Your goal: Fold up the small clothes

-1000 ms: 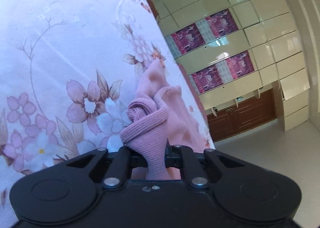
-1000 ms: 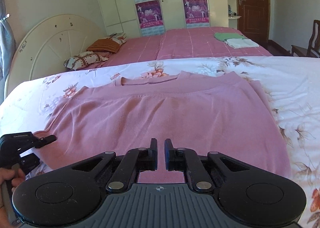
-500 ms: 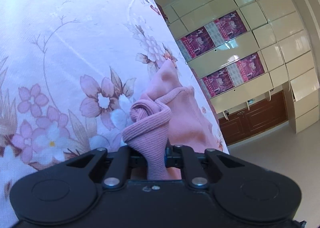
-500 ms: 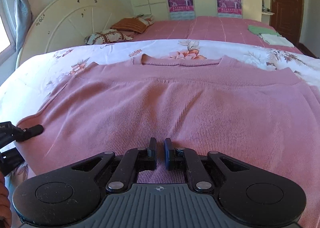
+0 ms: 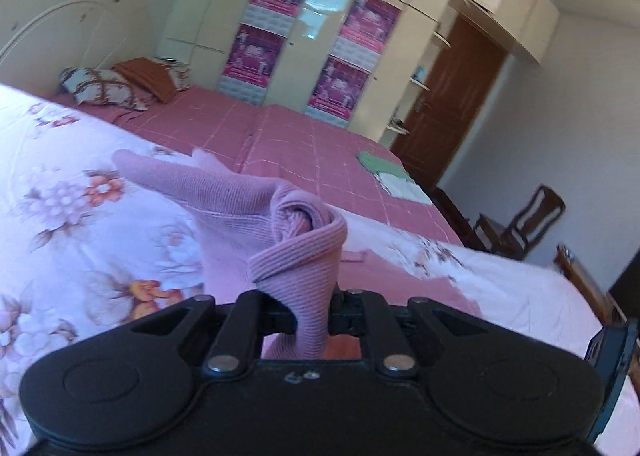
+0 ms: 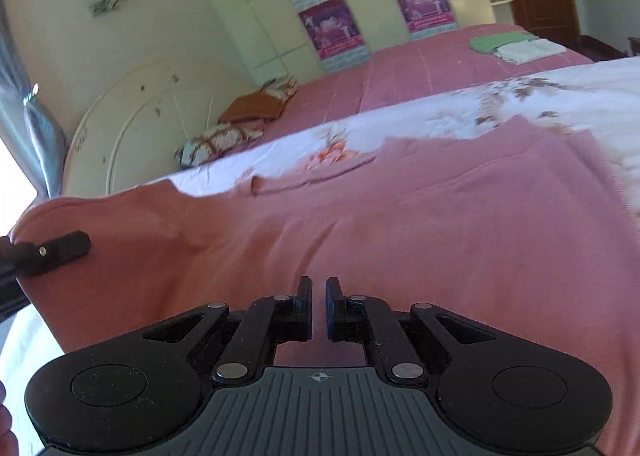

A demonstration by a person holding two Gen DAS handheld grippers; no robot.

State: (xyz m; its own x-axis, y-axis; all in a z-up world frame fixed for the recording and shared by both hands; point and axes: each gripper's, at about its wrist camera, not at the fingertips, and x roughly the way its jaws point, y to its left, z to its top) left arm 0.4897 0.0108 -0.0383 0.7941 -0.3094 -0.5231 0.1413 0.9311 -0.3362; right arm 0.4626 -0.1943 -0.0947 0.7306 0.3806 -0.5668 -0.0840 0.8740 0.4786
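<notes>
A pink knit sweater (image 6: 400, 223) lies spread on the floral bedsheet (image 6: 560, 95), collar away from me. My left gripper (image 5: 312, 296) is shut on its ribbed sleeve cuff (image 5: 296, 248), which bunches up above the fingers, and the sleeve trails back down to the sheet (image 5: 80, 223). In the right wrist view the left gripper's fingertips (image 6: 52, 252) show at the left edge, holding the sweater's raised left side. My right gripper (image 6: 319, 288) hovers low over the sweater's lower part. Its jaws are closing to a narrow slit, and nothing is between them.
A second bed with a pink cover (image 5: 300, 143) stands behind, carrying pillows (image 5: 104, 87) and a folded green and white stack (image 6: 504, 43). Wardrobes with posters line the far wall. Wooden chairs (image 5: 520, 223) and a brown door stand to the right.
My left gripper has risen and rolled upright, lifting the sleeve off the sheet. The right gripper has moved closer over the sweater and tilted.
</notes>
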